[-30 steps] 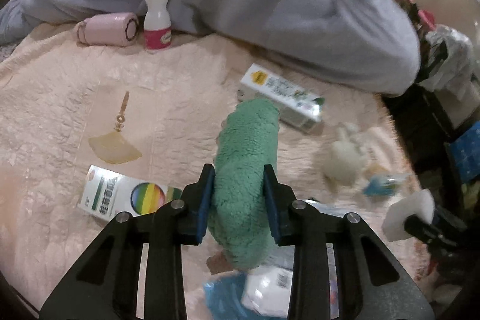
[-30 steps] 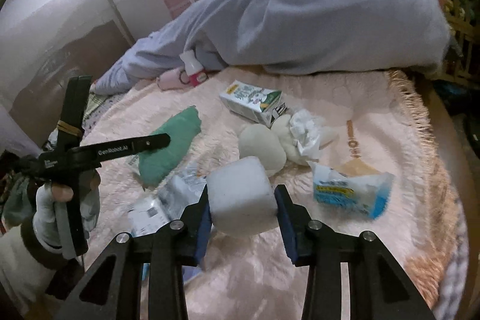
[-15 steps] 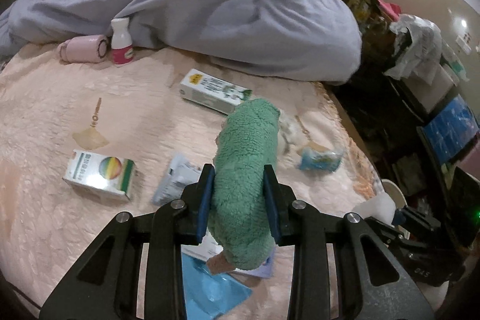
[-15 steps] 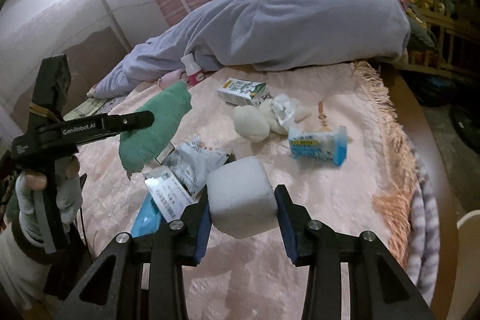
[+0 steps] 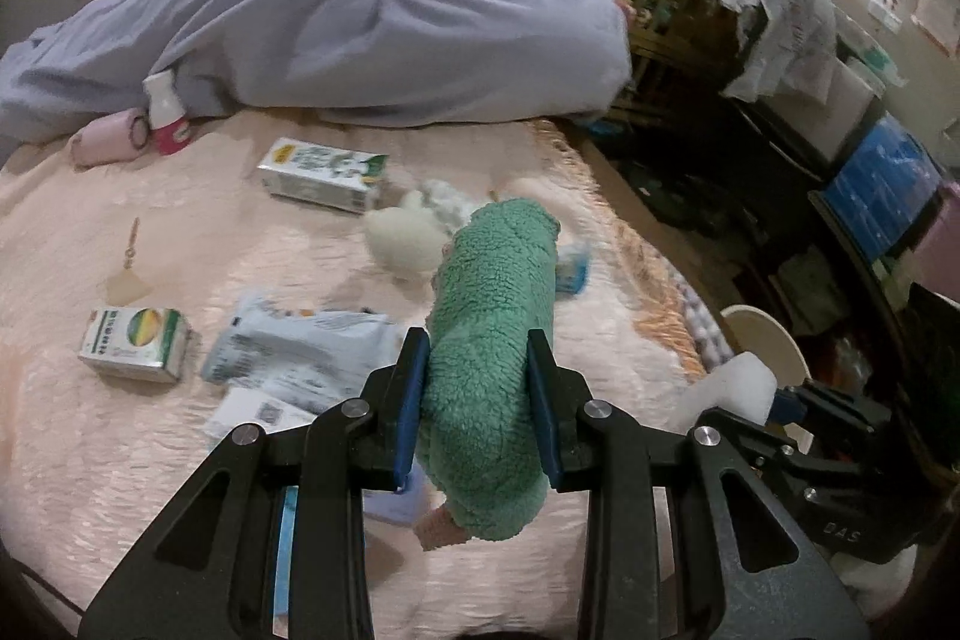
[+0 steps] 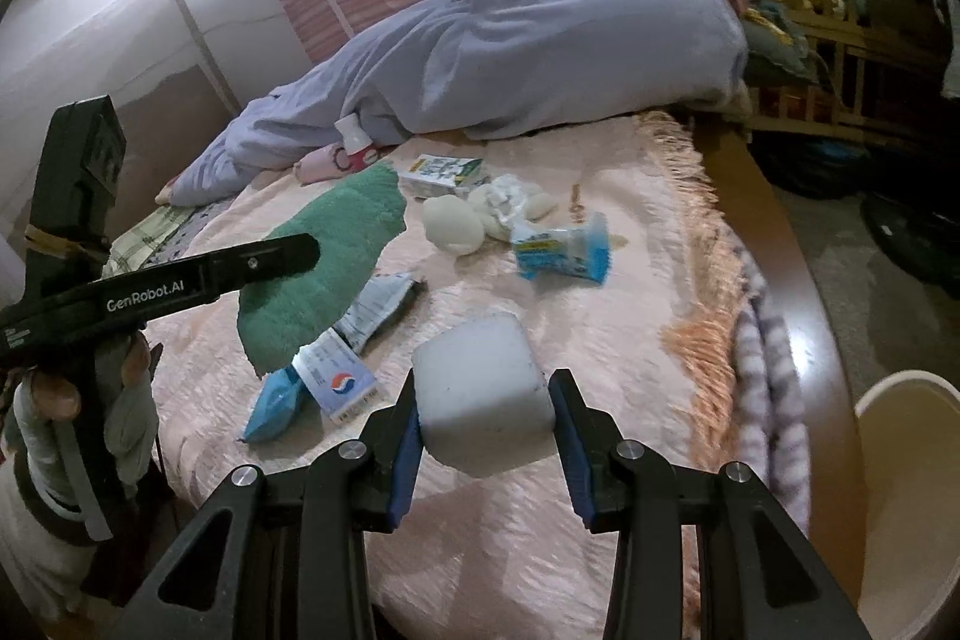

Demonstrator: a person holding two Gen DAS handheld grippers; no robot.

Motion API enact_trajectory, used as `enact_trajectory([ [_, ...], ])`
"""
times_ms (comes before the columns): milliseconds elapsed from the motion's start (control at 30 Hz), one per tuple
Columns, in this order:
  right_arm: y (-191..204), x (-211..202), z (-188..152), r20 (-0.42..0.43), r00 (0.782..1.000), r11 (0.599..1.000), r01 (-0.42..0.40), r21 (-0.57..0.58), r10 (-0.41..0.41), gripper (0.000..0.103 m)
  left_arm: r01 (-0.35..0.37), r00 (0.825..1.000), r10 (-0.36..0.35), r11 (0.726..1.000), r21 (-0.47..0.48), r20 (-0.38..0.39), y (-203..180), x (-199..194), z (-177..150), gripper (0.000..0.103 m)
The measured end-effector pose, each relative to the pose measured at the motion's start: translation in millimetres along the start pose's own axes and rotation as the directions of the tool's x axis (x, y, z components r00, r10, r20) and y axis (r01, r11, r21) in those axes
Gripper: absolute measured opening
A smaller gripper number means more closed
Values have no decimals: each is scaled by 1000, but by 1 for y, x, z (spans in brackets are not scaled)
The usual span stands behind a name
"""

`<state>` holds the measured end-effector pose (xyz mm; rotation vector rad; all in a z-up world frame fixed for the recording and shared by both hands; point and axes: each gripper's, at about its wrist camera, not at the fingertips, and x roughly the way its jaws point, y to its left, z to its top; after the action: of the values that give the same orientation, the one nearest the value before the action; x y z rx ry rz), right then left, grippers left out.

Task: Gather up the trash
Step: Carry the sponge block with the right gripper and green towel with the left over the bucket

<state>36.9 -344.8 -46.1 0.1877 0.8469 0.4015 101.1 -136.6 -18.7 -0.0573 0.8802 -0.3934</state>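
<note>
My left gripper (image 5: 477,358) is shut on a green fleece cloth (image 5: 492,292), held above the pink bedspread (image 5: 72,244). The right wrist view shows that cloth (image 6: 324,256) hanging from the left gripper (image 6: 294,253), held by a gloved hand. My right gripper (image 6: 482,400) is shut on a white foam block (image 6: 483,370), near the bed's fringed edge. From the left wrist camera that block (image 5: 735,388) shows at lower right. A cream bin (image 6: 906,490) stands on the floor beside the bed. A milk carton (image 5: 321,175), a blue-and-white packet (image 6: 561,250) and a grey wrapper (image 5: 300,346) lie on the bedspread.
A lilac duvet (image 5: 384,16) is heaped at the back, with a white bottle (image 5: 165,106) and a pink roll (image 5: 108,139) against it. A small box (image 5: 135,343) lies at the left. A wooden crib (image 6: 840,40) and cluttered shelves (image 5: 870,172) stand to the right.
Both grippers have swung right, toward the bed's fringed edge, each keeping its load. The cream bin has come into view at the lower right.
</note>
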Motion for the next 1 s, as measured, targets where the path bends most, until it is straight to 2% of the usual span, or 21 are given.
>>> enact_trajectory([
  [433,-49,-46,-20,32,995,993,92,72,-95,39,90,996,-88,992,87,-32,-74,13,0,29],
  [1000,-127,-99,-58,38,974,956,209,205,-222,39,191,979,-173,961,203,-104,-174,45,-7,29],
])
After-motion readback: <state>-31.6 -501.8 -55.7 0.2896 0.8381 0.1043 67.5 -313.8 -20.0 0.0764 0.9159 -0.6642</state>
